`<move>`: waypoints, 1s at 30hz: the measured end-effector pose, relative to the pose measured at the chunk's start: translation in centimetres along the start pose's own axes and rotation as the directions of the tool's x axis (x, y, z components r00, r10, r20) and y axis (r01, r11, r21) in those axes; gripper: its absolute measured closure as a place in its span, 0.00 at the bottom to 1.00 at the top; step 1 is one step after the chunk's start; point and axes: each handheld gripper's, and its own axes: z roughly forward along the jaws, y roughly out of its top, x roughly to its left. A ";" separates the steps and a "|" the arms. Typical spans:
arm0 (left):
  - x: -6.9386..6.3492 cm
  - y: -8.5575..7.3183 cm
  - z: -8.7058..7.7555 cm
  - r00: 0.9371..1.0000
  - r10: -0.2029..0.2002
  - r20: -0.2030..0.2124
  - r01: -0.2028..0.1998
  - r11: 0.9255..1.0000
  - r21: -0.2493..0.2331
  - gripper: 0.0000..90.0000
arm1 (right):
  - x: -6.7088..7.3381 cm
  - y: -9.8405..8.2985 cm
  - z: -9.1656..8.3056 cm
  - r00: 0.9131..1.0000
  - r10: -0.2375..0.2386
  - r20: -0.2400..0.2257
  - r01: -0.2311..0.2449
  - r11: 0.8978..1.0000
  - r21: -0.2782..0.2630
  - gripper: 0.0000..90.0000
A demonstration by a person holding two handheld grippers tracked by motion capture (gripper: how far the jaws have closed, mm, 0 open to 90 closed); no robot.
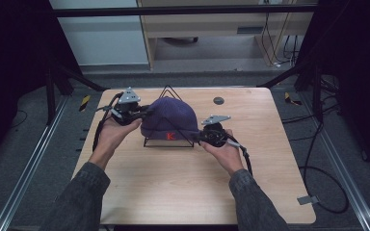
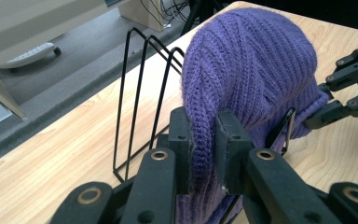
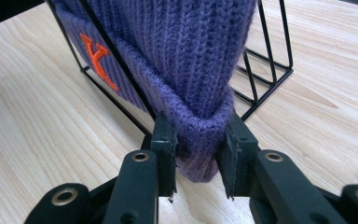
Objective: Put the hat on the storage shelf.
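Left gripper view: the left gripper [image 2: 204, 144] pinches a fold of the purple knit beanie [image 2: 256, 65] between its jaws. The right gripper [image 3: 196, 149] clamps the beanie's folded cuff at the opposite side. Draped over a black wire rack [image 1: 167, 92] on the wooden table [image 1: 173, 183], the beanie bears an orange letter K [image 3: 98, 58].
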 end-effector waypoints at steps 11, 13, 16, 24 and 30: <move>-0.2 -0.4 0.7 1.000 -0.005 0.010 0.004 1.000 0.016 0.85 | -0.3 -0.2 1.0 1.000 0.004 0.012 -0.004 0.999 0.039 0.72; -0.2 -0.7 1.0 1.000 -0.009 0.005 0.009 1.000 0.024 0.83 | -0.3 -0.3 0.9 1.000 0.008 0.017 -0.009 0.999 0.045 0.71; -0.2 -1.1 1.1 1.000 -0.012 0.000 0.012 1.000 0.028 0.81 | -0.3 -0.4 0.9 1.000 0.011 0.022 -0.012 0.999 0.044 0.65; 0.0 -1.5 1.1 1.000 -0.023 0.002 0.023 0.999 0.043 0.74 | -0.2 -0.7 0.6 0.999 0.044 0.014 -0.044 0.998 0.037 0.58; 0.2 -1.8 0.4 0.999 -0.029 -0.015 0.029 0.999 0.032 0.67 | 0.2 -0.5 0.0 0.999 0.032 0.002 -0.032 0.999 0.021 0.57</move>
